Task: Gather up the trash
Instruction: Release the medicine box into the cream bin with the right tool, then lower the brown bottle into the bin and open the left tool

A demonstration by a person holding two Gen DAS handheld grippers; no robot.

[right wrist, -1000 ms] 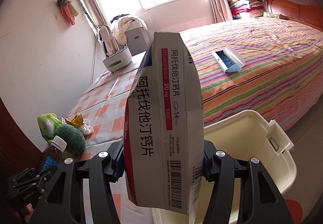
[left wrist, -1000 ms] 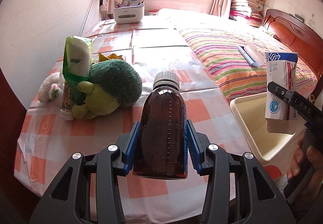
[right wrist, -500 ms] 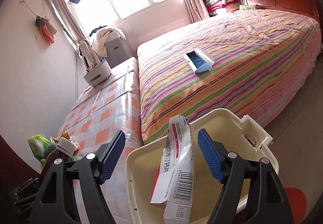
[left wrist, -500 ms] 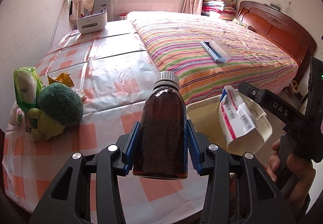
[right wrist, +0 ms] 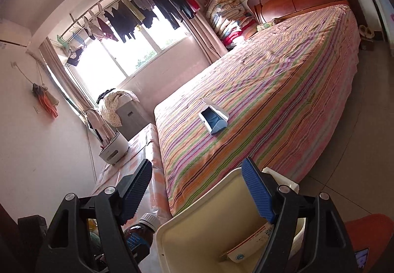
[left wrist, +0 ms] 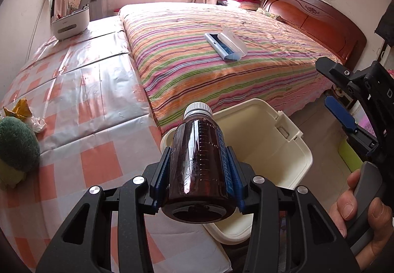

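beside the striped bed (left wrist: 221, 56), just off the edge of the checked table (left wrist: 81, 110), sits one cream plastic bin (left wrist: 290, 150), open-topped. in the right wrist view the bin (right wrist: 204, 236) holds one flattened medicine box (right wrist: 248, 246), lying against its inner wall with the printed face up; the rest of the inside that shows is bare, though the near part is hidden behind the gripper arms. the left gripper (left wrist: 197, 174) is closed on one brown bottle (left wrist: 197, 169) with a white cap, blue pads pressed to both its sides, the bottle held over the table edge and the near rim of the bin. the right gripper (right wrist: 197, 189) hangs above the bin with its two blue pads spread wide and nothing between them. on the table's left edge lie one green plush toy (left wrist: 17, 150) and one yellow crumpled wrapper (left wrist: 21, 109) with a scrap of white paper near it. one white caddy (left wrist: 71, 20) stands at the table's far end, and one blue and white case (left wrist: 225, 45) lies open on the bed.
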